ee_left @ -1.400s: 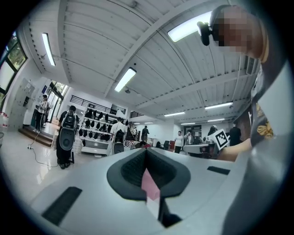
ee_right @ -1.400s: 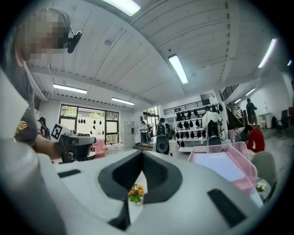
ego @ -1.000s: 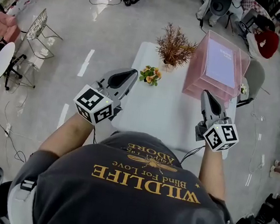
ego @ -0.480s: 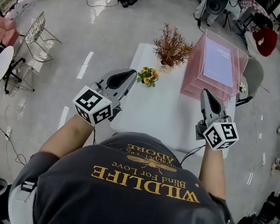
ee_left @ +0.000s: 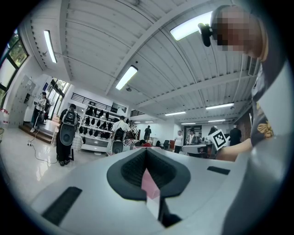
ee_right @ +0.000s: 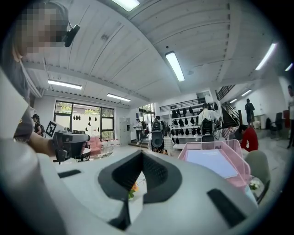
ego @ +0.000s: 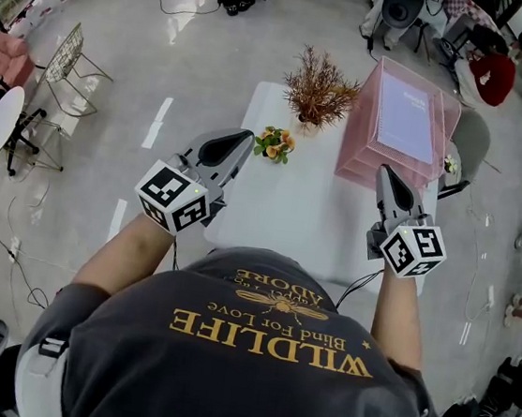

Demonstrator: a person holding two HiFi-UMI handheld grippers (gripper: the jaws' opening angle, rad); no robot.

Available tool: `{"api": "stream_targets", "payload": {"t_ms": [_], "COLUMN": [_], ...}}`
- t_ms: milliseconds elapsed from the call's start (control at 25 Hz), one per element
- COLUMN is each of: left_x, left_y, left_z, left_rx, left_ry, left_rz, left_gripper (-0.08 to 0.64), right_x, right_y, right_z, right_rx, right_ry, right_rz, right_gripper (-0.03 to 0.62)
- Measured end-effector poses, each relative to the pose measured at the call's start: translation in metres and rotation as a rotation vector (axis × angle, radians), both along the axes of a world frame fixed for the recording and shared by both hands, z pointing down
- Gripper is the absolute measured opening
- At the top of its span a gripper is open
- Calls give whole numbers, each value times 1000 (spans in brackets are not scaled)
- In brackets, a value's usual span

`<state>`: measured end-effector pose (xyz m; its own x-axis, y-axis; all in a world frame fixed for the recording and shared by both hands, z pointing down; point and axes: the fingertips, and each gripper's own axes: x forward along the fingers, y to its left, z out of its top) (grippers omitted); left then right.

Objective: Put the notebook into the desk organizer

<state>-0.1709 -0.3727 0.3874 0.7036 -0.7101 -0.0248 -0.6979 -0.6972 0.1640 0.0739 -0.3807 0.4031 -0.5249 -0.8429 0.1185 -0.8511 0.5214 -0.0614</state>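
A pink wire desk organizer (ego: 359, 160) stands at the far right of the white table (ego: 298, 212). A pale lilac notebook (ego: 406, 117) lies flat in its top tray. My right gripper (ego: 384, 172) hovers just in front of the organizer, shut and empty. In the right gripper view the organizer (ee_right: 241, 173) and the notebook (ee_right: 212, 163) sit to the right of the jaws (ee_right: 141, 154). At the table's left edge my left gripper (ego: 246, 136) is held up and shut, with nothing in it. Its closed jaws (ee_left: 146, 151) point across the room.
A dried brown plant (ego: 324, 85) and a small pot of orange flowers (ego: 277, 142) stand at the table's far side. A grey chair (ego: 477, 144) is behind the organizer. A wire chair (ego: 74, 51) and a round white table (ego: 4, 115) stand far left. People stand in the background.
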Motion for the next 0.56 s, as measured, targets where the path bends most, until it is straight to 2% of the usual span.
{"api": "stream_targets", "payload": {"t_ms": [560], "left_x": [0], "left_y": [2], "left_z": [-1], "left_rx": [1], "left_ry": [-5], "left_rz": [4], "left_gripper": [-3], "right_x": [3], "right_y": [0], "right_z": [-6], "right_rx": [11], "right_ry": [14], "right_rz": [1], "right_gripper": [-2]}}
